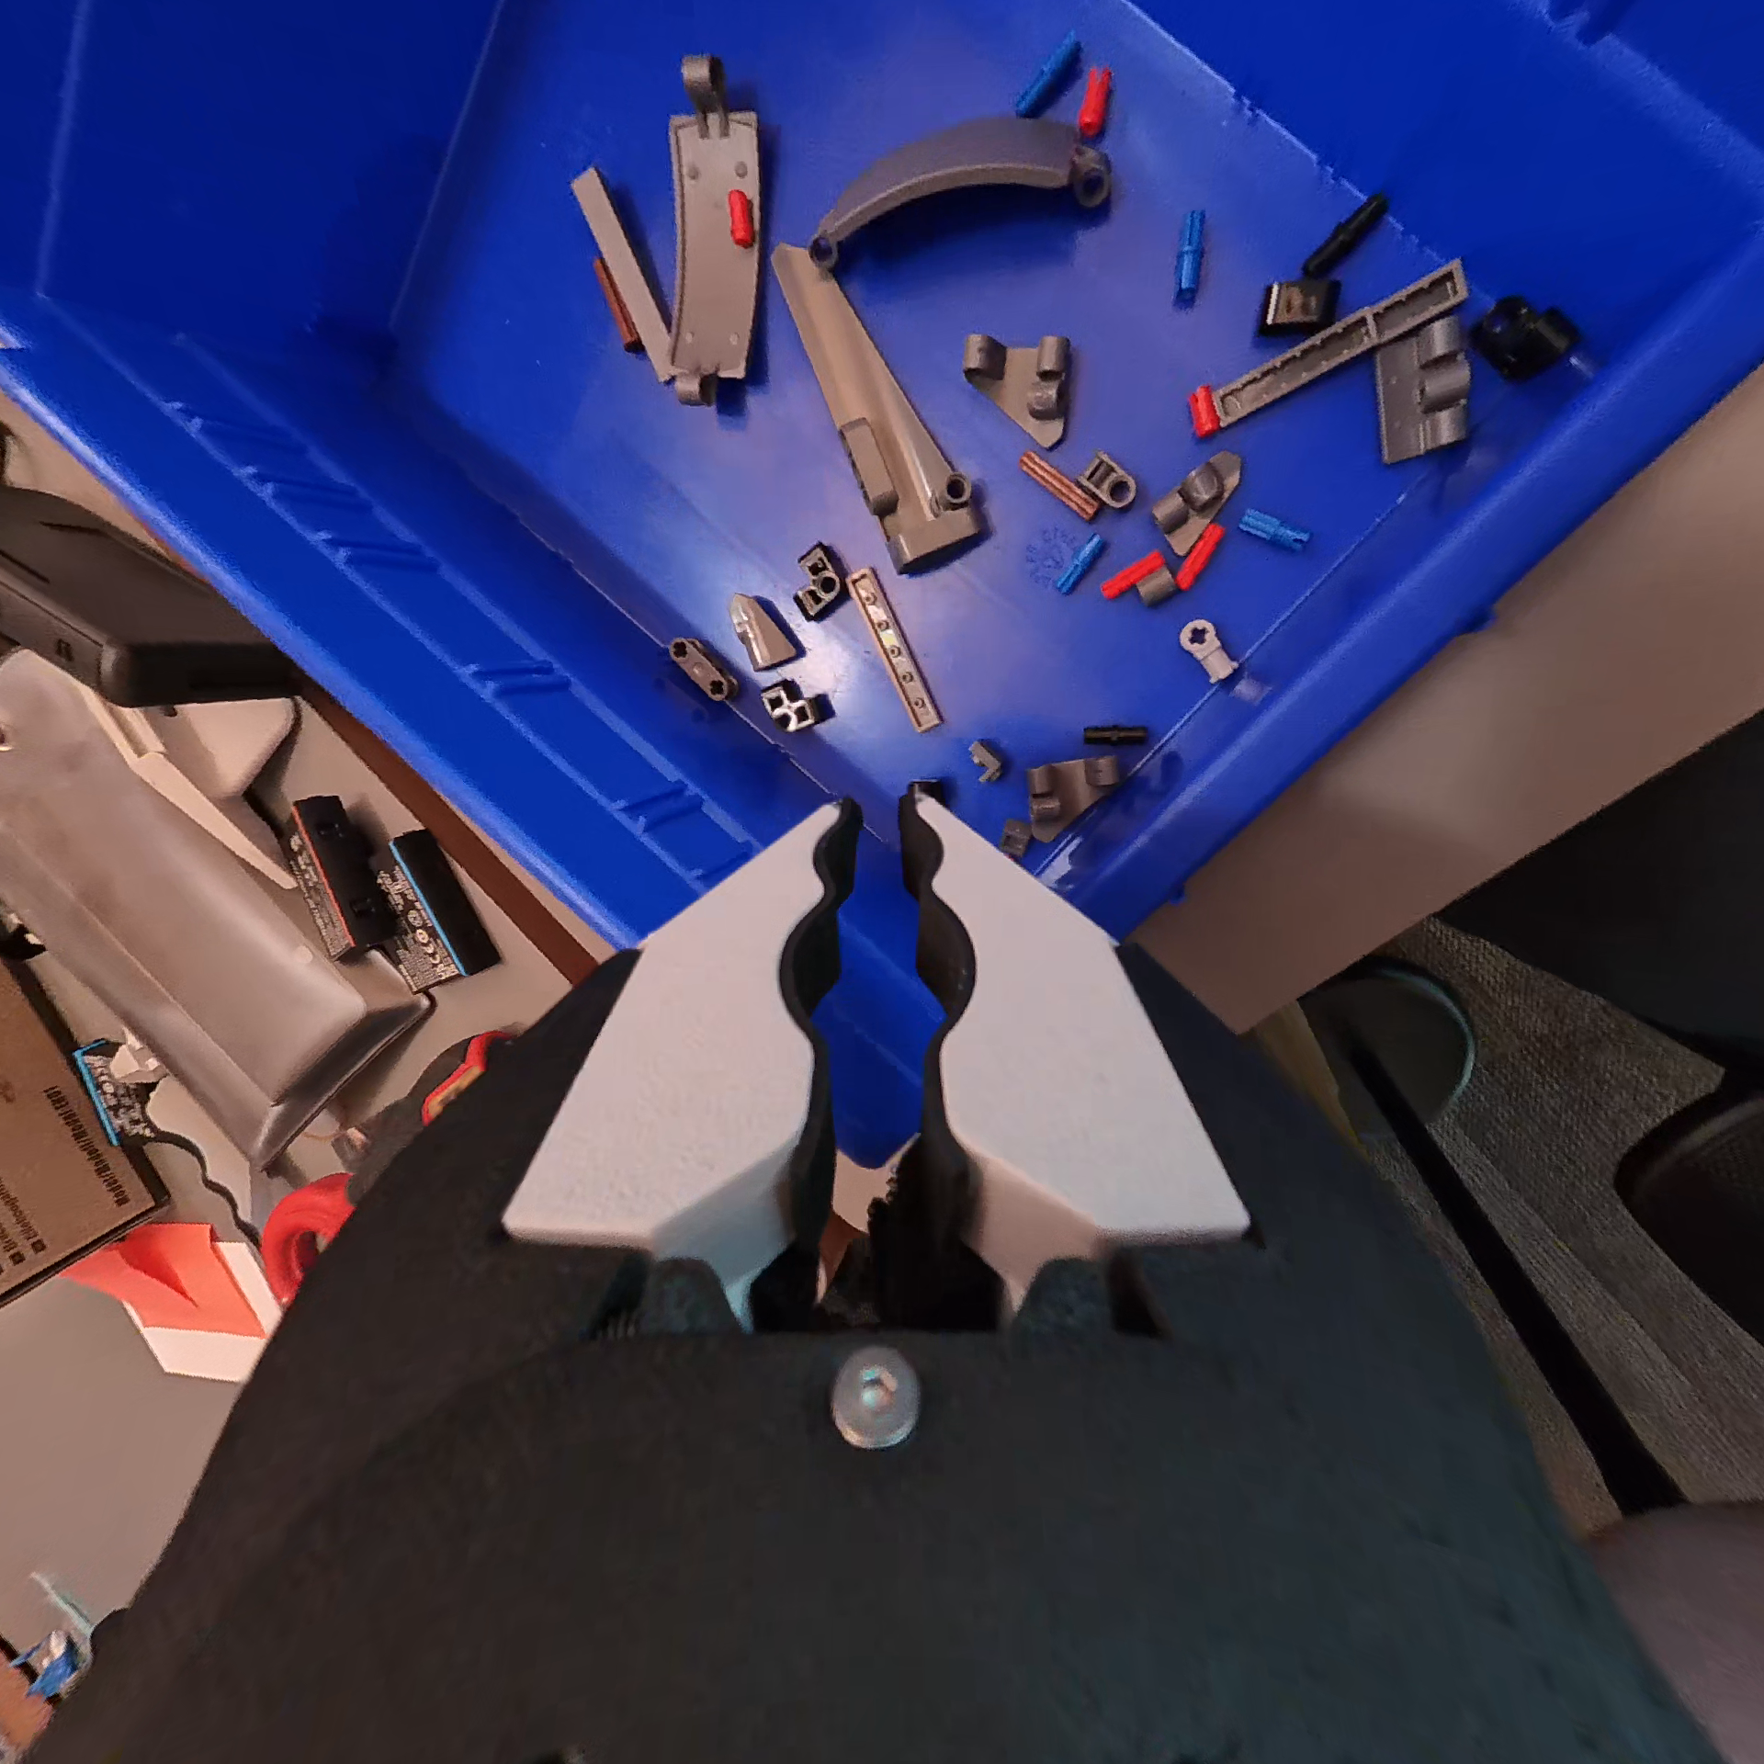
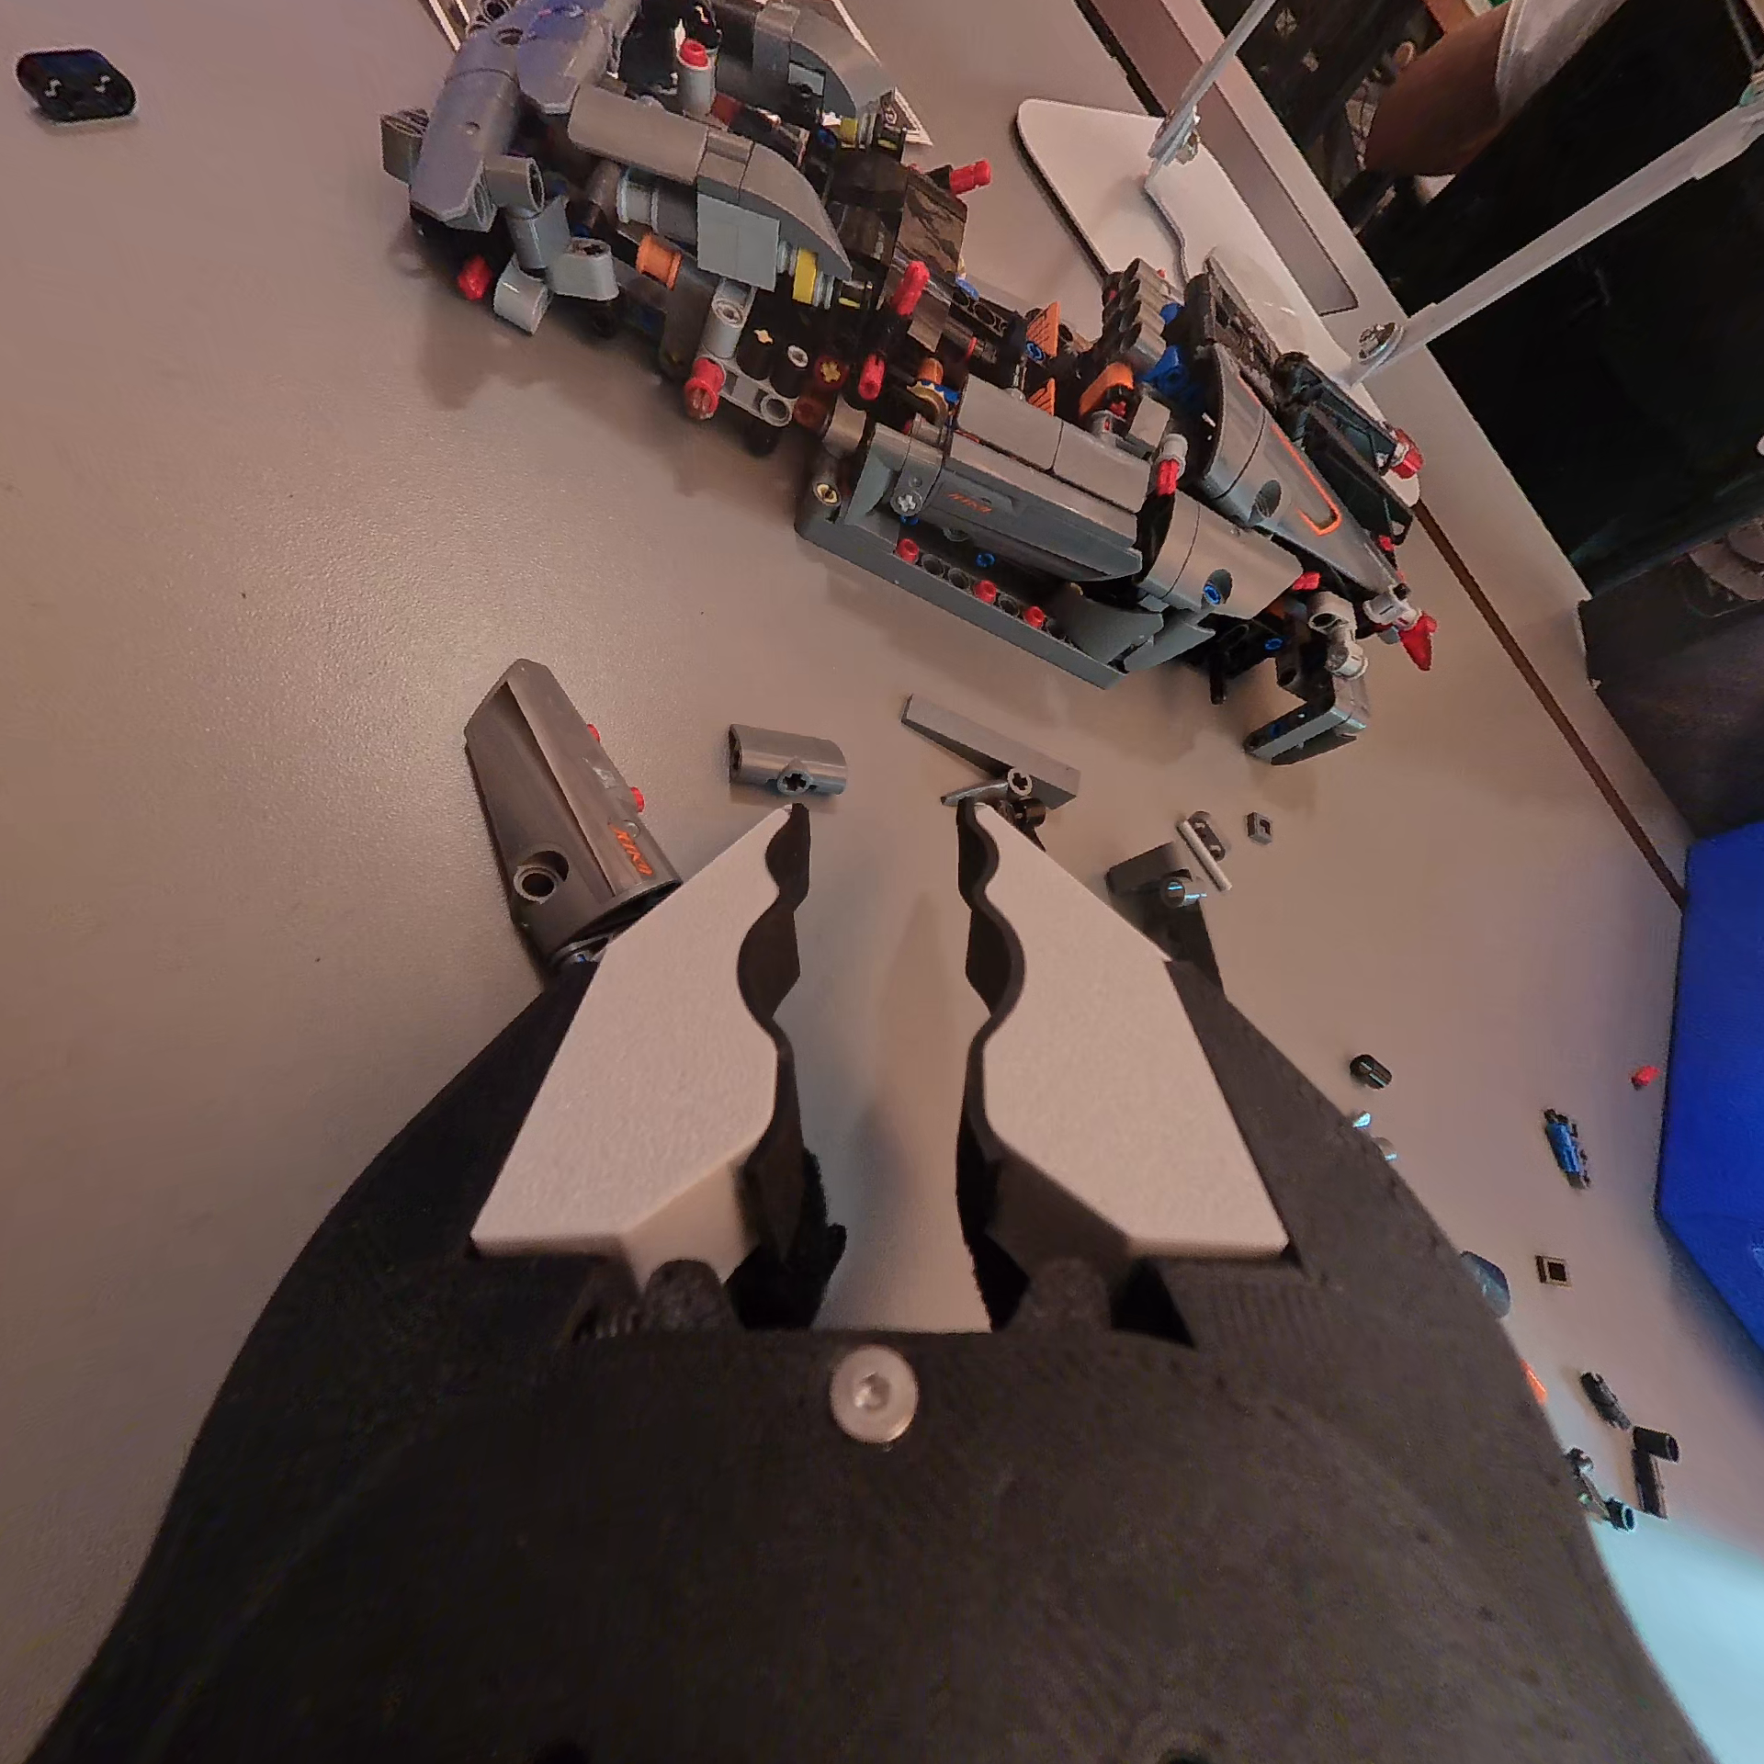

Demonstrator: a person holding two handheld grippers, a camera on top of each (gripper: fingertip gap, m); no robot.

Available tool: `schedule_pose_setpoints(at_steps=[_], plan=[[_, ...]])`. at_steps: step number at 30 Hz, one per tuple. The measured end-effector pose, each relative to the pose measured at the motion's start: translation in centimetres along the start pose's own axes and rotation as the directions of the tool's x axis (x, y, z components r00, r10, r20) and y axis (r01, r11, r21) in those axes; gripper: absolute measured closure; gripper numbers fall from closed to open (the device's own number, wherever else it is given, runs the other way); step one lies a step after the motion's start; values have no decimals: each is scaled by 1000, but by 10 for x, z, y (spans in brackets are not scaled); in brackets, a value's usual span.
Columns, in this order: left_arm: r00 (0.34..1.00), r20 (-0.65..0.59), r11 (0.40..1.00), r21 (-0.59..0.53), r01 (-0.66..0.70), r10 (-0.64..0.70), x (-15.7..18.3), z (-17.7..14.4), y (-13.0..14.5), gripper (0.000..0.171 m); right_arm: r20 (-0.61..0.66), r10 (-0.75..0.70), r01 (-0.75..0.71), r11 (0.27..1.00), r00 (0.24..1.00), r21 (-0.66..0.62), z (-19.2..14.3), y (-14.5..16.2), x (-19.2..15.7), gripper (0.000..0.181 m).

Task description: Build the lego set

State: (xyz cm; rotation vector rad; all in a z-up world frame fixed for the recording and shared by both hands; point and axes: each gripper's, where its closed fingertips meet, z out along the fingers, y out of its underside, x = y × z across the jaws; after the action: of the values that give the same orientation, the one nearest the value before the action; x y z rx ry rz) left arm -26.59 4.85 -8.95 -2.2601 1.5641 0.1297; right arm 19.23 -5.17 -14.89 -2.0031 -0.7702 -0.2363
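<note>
Left claw angled down over blue bin's near corner, barely parted, empty. Right claw low over worktop, wider open, empty; lego model far side.

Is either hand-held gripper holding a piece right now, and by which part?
Neither. The left hand-held gripper hovers over the blue bin with a narrow empty gap; the right hand-held gripper is open above the table.

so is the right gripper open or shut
Open: the right gripper shows bare table between its jaws, which hold nothing.
</note>
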Motion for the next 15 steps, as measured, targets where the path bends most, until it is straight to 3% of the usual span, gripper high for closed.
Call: schedule_pose_setpoints(at_steps=[10,15], plan=[[986,-141,979,-174,-108,84,24,17,14,164,-4,-6,6,1000,1000,2,0,0,0,152],[968,-181,928,-296,-225,176,28,19,19,164,-7,-5,6,1000,1000,2,0,0,0,151]])
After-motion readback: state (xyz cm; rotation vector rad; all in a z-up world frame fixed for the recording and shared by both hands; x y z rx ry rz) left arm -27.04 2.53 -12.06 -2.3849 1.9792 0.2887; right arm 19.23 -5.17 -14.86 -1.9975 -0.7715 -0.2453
